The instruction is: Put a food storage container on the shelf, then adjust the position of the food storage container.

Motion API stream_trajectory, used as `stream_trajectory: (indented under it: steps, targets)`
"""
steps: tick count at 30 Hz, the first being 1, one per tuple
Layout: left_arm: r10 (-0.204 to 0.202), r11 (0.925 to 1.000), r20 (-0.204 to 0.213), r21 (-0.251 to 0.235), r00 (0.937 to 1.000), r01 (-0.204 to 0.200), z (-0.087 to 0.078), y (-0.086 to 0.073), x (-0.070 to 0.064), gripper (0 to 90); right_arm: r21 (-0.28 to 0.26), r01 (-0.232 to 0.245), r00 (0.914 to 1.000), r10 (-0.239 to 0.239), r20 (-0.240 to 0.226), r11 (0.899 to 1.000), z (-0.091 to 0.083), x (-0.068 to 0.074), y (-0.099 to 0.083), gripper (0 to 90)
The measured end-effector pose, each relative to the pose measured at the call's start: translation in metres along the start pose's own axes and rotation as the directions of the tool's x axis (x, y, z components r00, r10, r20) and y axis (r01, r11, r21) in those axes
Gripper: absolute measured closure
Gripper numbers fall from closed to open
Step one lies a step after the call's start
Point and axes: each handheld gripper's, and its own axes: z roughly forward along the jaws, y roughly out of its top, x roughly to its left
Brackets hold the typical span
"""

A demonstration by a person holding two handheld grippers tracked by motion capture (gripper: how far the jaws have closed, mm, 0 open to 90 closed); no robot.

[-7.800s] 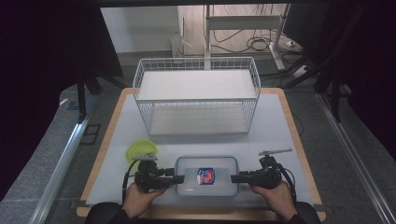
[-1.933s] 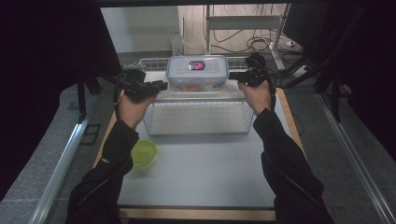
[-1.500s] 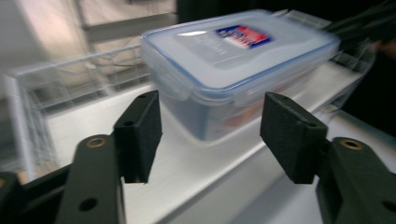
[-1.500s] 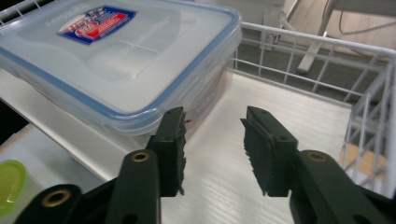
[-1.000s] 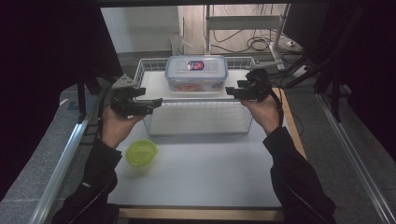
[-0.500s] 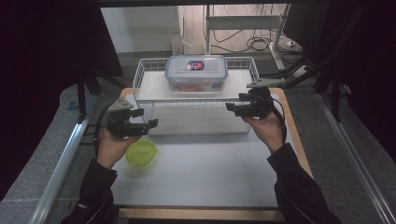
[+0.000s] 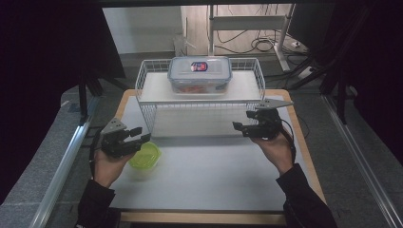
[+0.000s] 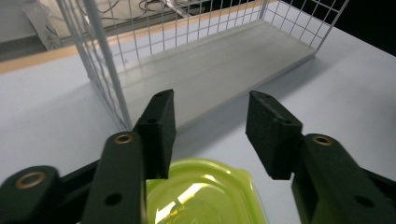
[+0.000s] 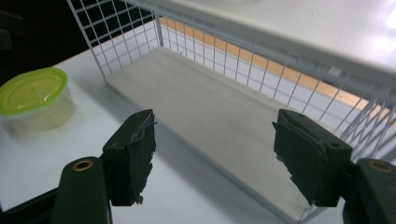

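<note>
A person sits at a white table (image 7: 214, 175), a black two-jaw gripper in each hand. The left gripper (image 7: 138, 137) hovers with its jaws spread wide and empty, straddling the near rim of a small round clear plastic tub with a lime-green lid (image 7: 144, 156), which sits just below and ahead of its tips. In the left gripper view the lid (image 8: 205, 193) lies directly between and beneath the jaws, not yet touched.

The tub looks light and thin-walled, probably empty, though its contents are hard to make out. The glossy lid may be slippery and the soft walls could flex, so a gentle pinch across the lid's rim or the upper wall seems safest.

The right gripper (image 7: 243, 127) is also wide open and holds nothing, well apart to the other side. Just beyond both grippers stands a white wire shelf rack (image 7: 147, 111); its corner post rises close ahead of the left jaws. On top rests a clear rectangular lidded food box (image 7: 199, 73). Open tabletop lies behind and between the grippers, leaving room to lift.
</note>
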Motion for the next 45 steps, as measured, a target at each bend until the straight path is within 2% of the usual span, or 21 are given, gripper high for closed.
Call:
stream_trajectory:
  steps: [6,10,12,13,17,22,30,36,38,42,45]
  targets:
    - [-0.031,0.9995,-0.030,0.011,0.9991,0.031,-0.004,-0.016,0.004,64.9,0.031,0.001,1.0000,-0.001,0.004,1.000,0.002,0.002,-0.021,28.1]
    - [-0.054,0.9984,-0.061,0.009,0.9966,0.055,-0.007,-0.030,0.006,70.4,0.050,-0.013,0.9998,0.014,-0.011,0.999,0.003,0.005,-0.043,28.0]
    - [-0.063,0.9979,-0.061,0.011,0.9962,0.063,-0.007,-0.033,0.008,74.9,0.053,-0.015,0.9998,0.015,-0.012,0.998,0.003,0.006,-0.048,28.2]
    - [-0.075,0.9970,-0.059,0.013,0.9954,0.076,-0.007,-0.035,0.010,76.9,0.056,-0.017,0.9998,0.017,-0.008,0.998,0.002,0.007,-0.057,28.3]
    - [-0.101,0.9942,-0.074,0.030,0.9921,0.104,-0.007,-0.047,0.018,81.9,0.071,-0.019,0.9998,0.019,-0.002,0.997,0.000,0.009,-0.074,28.9]
    - [-0.095,0.9937,-0.100,0.050,0.9905,0.100,-0.007,-0.054,0.021,87.4,0.081,-0.024,0.9996,0.025,-0.012,0.996,-0.004,0.013,-0.088,30.2]
    - [-0.099,0.9921,-0.122,0.065,0.9875,0.108,-0.007,-0.060,0.026,90.0,0.107,-0.016,0.9999,0.016,0.007,0.994,-0.008,0.017,-0.106,30.1]
    - [-0.086,0.9907,-0.168,0.090,0.9821,0.102,-0.004,-0.063,0.031,90.0,0.125,-0.025,0.9996,0.023,0.015,0.992,-0.009,0.016,-0.113,29.7]
    - [-0.094,0.9887,-0.173,0.099,0.9805,0.112,-0.003,-0.065,0.035,90.0,0.124,-0.025,0.9995,0.023,0.020,0.992,-0.009,0.015,-0.113,29.7]
    - [-0.102,0.9830,-0.207,0.129,0.9730,0.131,0.001,-0.070,0.041,90.0,0.134,-0.020,0.9996,0.018,0.022,0.991,-0.008,0.016,-0.114,29.5]
    - [-0.110,0.9798,-0.210,0.142,0.9715,0.141,0.002,-0.072,0.044,90.0,0.140,-0.019,0.9996,0.015,0.024,0.990,-0.008,0.017,-0.115,29.5]
